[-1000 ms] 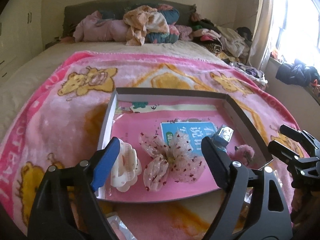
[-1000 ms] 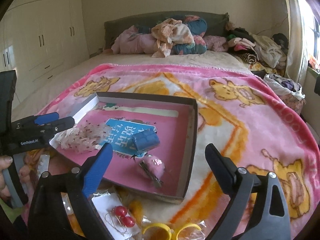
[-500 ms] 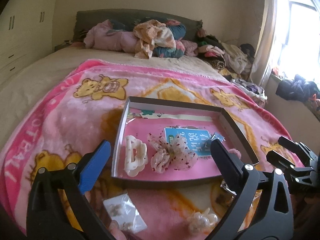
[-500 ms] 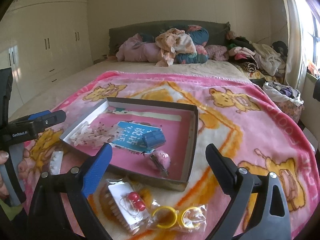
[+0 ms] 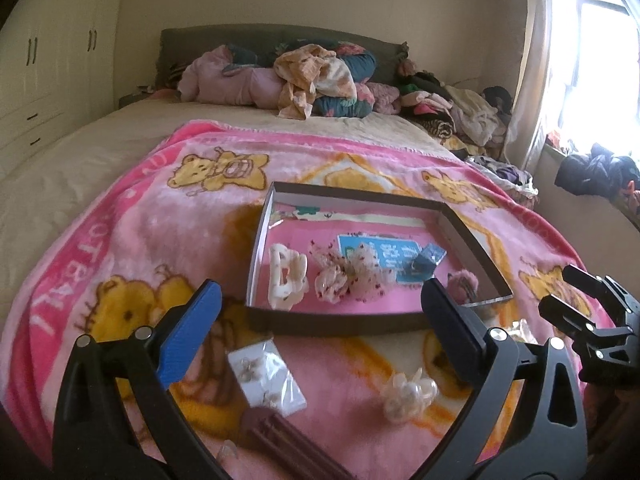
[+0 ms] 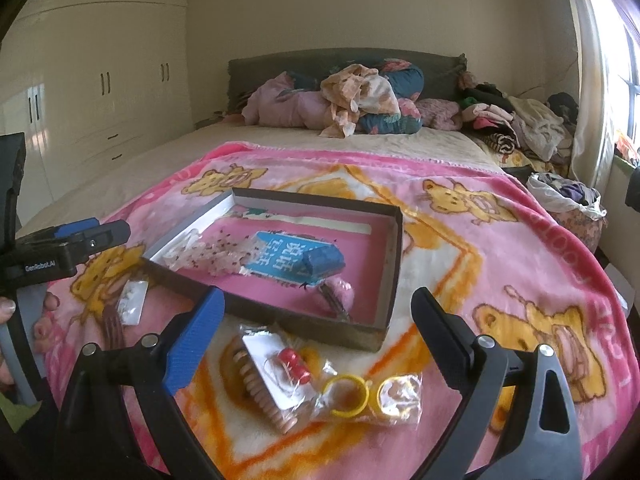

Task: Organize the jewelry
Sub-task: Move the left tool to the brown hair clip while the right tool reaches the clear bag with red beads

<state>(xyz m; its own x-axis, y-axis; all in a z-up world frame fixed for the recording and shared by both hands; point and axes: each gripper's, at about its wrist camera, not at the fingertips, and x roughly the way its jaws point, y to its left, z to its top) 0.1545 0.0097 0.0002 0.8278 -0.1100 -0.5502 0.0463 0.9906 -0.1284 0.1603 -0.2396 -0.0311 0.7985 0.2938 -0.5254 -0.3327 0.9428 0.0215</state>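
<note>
left tongs gape wide, empty, above a small earring packet and a pearly clip lying on the pink blanket just short of the box. right tongs likewise wide, over a bagged comb with red beads and yellow rings. all look light; the film is likely slippery, so pinch a packet edge, and take the clip across its body.

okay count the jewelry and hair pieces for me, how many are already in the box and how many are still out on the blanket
In the box: 4: white claw clip, dotted mesh bow, blue small box, pink fluffy clip.
On the blanket: 5: earring card, pearl flower clip, brown comb, red bead earrings card, yellow rings bag.
Total: 9
</note>
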